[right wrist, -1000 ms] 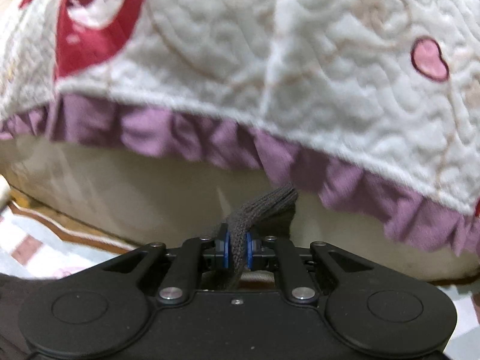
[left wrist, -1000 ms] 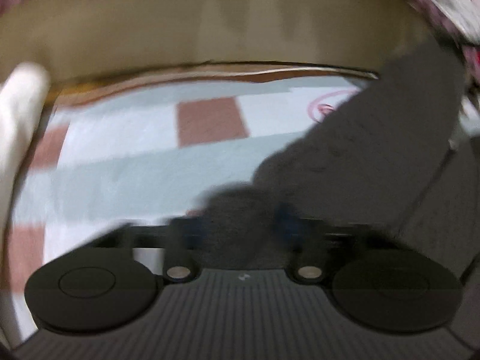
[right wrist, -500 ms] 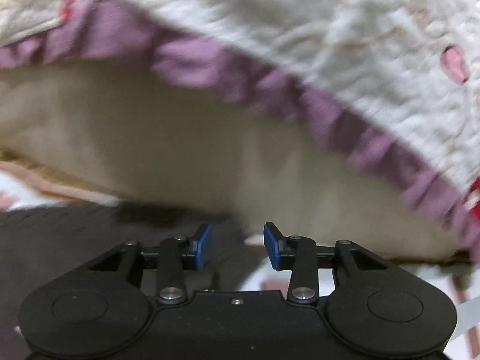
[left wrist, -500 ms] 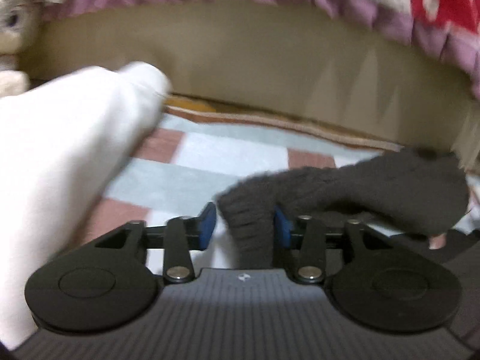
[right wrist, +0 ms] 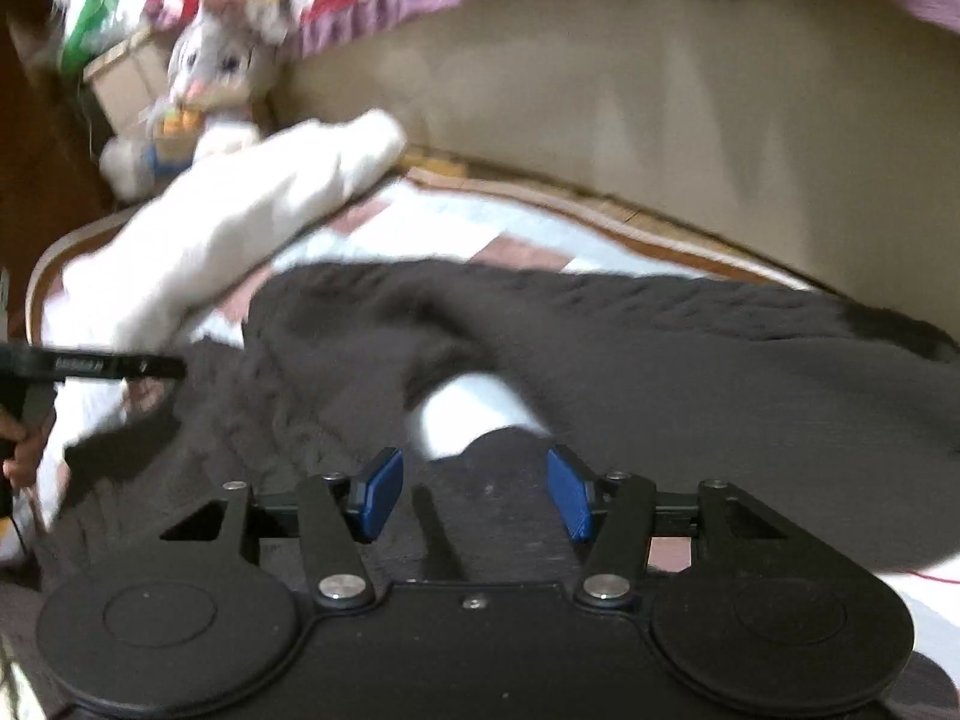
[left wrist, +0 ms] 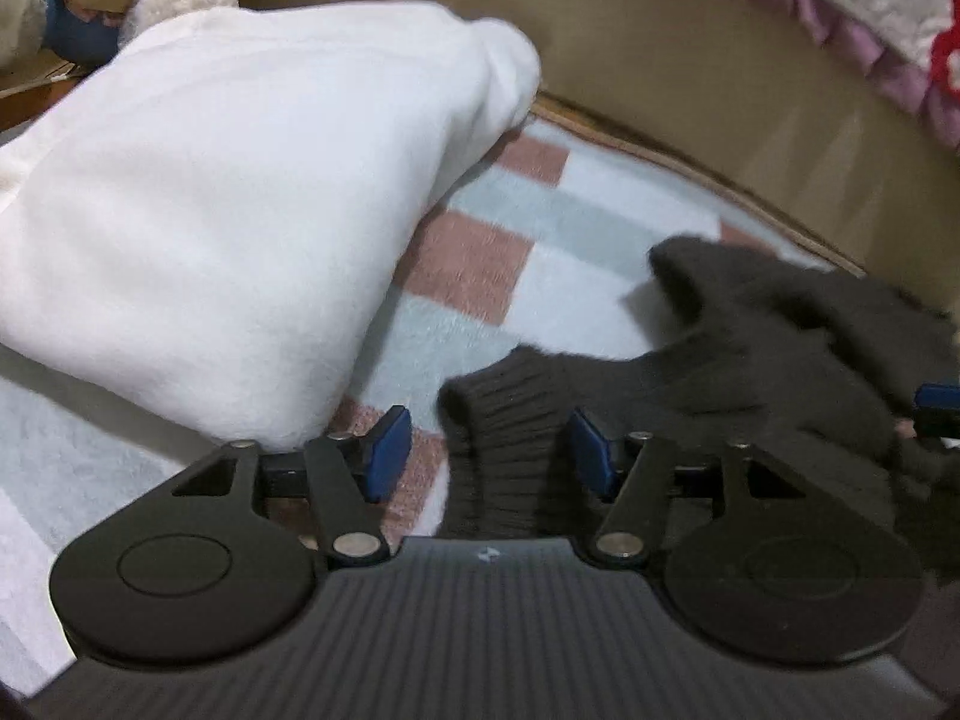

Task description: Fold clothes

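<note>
We see the left gripper (left wrist: 489, 450) released, its jaws having just been opening; the ribbed cuff of the dark knit sweater (left wrist: 750, 360) lies between the blue pads, no longer pinched; the right gripper (right wrist: 474, 492) is likewise released (jaws just opened) above the sweater, which lies spread on the checked blanket (left wrist: 528, 276); a white garment (left wrist: 240, 210) lies beside it.

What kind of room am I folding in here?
Probably a bedroom, working on a bed: a checked blanket under the dark knit sweater, a quilted bedspread with a purple frill behind it, and a plush toy in the corner.
</note>
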The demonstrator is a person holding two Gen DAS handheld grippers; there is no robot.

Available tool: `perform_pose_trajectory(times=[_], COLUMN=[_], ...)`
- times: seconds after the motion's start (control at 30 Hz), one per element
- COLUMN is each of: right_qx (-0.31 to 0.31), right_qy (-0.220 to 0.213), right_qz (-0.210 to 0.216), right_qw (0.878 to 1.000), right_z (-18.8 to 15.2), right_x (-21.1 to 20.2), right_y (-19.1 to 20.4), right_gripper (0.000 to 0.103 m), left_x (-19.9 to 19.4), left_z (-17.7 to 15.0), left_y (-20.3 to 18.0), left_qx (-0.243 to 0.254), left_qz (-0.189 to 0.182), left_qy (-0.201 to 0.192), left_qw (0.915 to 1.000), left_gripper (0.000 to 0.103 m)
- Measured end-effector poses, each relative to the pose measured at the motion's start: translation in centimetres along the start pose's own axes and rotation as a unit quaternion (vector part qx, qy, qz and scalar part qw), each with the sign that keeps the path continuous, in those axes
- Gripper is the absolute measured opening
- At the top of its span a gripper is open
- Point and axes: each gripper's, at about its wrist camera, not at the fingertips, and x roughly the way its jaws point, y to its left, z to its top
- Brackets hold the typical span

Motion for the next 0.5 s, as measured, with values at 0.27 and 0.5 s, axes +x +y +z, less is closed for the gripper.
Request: perform_pose_trajectory(times=[0.27,0.5], right_qx=[-0.021,-0.078], right_qy=[0.007,-0.03], right_qz=[-0.058,-0.075], right_qw=[0.998,0.994], right_z=[-2.7,-2.5], right_x=[-0.9,-1.8], right_y=[-0.7,1.1], right_gripper=[0.058,0.005], left_x=[-0.3,-1.9], left_z=[-0.7,-0.8], left_y=[-2.6,-2.2], left_qx=[0.08,0.096], left_qz=[0.031,0.086], left_qy=[-0.059,-0.07], left_qw=[0.9946,0.9892], left_gripper=[0.008,0.008])
